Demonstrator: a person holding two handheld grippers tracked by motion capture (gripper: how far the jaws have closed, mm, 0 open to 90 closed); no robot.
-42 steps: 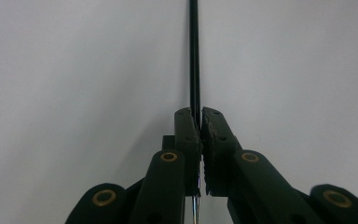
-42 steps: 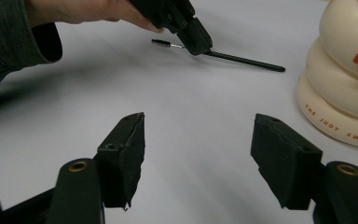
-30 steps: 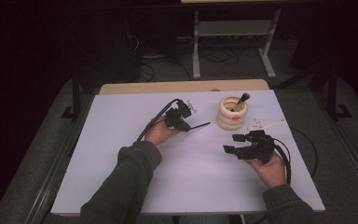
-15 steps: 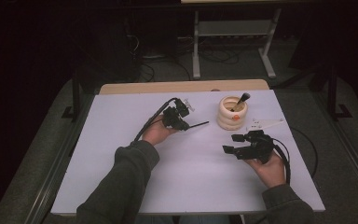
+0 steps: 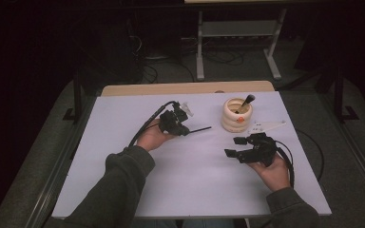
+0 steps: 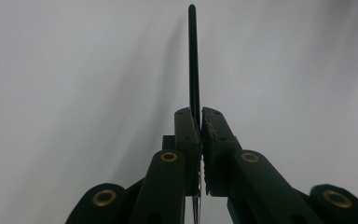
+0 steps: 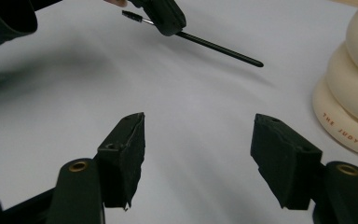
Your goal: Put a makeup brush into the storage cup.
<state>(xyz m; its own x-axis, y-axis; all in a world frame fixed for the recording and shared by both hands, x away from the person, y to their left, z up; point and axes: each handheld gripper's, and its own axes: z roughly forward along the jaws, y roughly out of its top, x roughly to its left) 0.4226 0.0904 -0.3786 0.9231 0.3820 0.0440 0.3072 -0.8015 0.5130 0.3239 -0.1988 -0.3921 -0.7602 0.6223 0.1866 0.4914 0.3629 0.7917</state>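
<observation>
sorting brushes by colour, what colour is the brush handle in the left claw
Black, thin handle; the left gripper view shows it best.

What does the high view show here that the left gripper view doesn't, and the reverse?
High view alone: the cream holder with a brush standing in it, the open right gripper, both forearms, the floor. Left gripper view alone: its pads seen close, clamping the thin black stick between them. Both: the left gripper, that stick and the white table.
</observation>
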